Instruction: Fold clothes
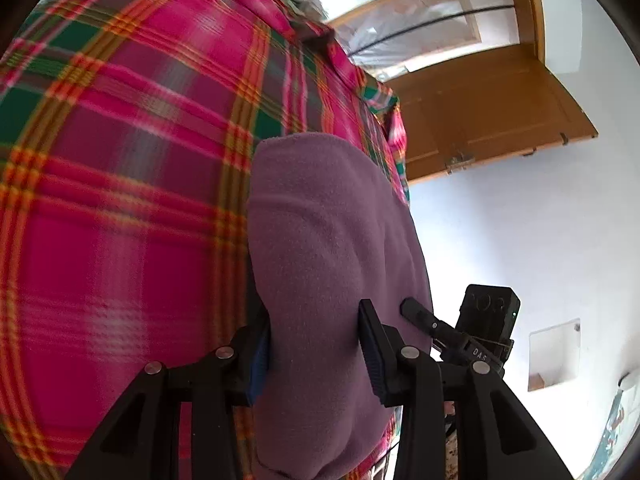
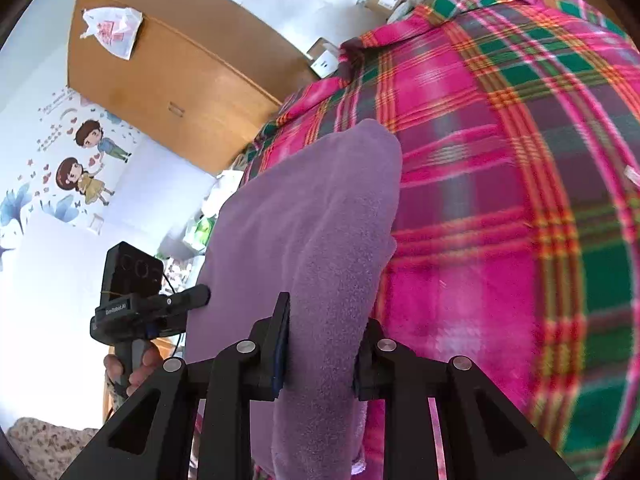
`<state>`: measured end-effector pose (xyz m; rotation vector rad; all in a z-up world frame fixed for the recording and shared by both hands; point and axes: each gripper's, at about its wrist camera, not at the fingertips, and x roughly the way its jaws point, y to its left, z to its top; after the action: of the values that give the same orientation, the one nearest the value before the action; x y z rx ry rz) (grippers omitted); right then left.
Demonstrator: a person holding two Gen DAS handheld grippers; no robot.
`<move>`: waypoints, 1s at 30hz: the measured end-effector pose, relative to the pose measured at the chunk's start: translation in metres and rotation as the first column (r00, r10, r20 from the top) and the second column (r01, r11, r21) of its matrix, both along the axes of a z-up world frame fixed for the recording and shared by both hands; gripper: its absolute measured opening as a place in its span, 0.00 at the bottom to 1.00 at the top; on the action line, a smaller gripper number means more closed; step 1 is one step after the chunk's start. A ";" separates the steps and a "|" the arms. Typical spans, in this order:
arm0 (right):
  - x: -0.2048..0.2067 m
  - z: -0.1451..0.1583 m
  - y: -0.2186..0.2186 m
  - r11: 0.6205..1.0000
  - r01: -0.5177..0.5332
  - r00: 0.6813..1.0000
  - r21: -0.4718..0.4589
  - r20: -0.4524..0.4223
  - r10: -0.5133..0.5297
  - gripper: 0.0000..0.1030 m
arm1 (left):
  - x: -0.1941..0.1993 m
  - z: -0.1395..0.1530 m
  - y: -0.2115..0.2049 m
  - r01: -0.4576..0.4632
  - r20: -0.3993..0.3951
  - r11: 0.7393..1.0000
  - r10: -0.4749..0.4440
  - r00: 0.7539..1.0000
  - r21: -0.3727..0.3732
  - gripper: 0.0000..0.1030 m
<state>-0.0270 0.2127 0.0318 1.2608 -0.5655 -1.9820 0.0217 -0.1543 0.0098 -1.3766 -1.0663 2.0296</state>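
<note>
Two grippers hold one purple fleece garment (image 1: 328, 248) between them. At the bottom of the left wrist view, the left gripper (image 1: 316, 344) has its two black fingers pressed against the cloth from either side, blue pads biting into the fleece, so it is clamped on the garment's edge. At the bottom of the right wrist view the right gripper (image 2: 324, 340) pinches another part of the same fleece in the same way. The garment runs up from each gripper toward the middle of the frame as a thick folded band, lying over a pink, green and orange plaid blanket (image 1: 120, 200) that fills the left of the left view and the right of the right view. In the lower left of the right view a hand (image 2: 134, 364) grips the handle of the other gripper, whose black camera block sits just above it. Farther off, a brown wooden door (image 1: 488, 108) stands in the upper right of the left view; in the right view, a brown wardrobe (image 2: 172, 80) with a white plastic bag (image 2: 112, 30) on it fills the upper left, with cartoon wall stickers (image 2: 80, 160) at the left edge.
</note>
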 end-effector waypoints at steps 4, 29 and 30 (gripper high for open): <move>-0.014 -0.003 -0.019 1.000 -0.015 1.000 -0.004 0.006 0.015 0.24 | -0.009 -0.001 -0.019 -0.045 -0.001 0.999 0.045 0.999 -0.005 0.40; -0.102 -0.010 -0.139 0.997 -0.080 0.996 0.023 -0.031 0.081 0.24 | -0.088 -0.011 -0.098 -0.232 -0.021 0.970 0.231 0.973 -0.072 0.40; -0.103 -0.010 -0.140 0.996 -0.081 0.996 0.025 -0.036 0.082 0.24 | -0.089 -0.011 -0.100 -0.235 -0.025 0.969 0.234 0.972 -0.077 0.40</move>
<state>-0.1299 0.0724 0.0220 1.2389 -0.4665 -1.9455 -0.0677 -0.2540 -0.0007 -1.3237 -1.2030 2.2698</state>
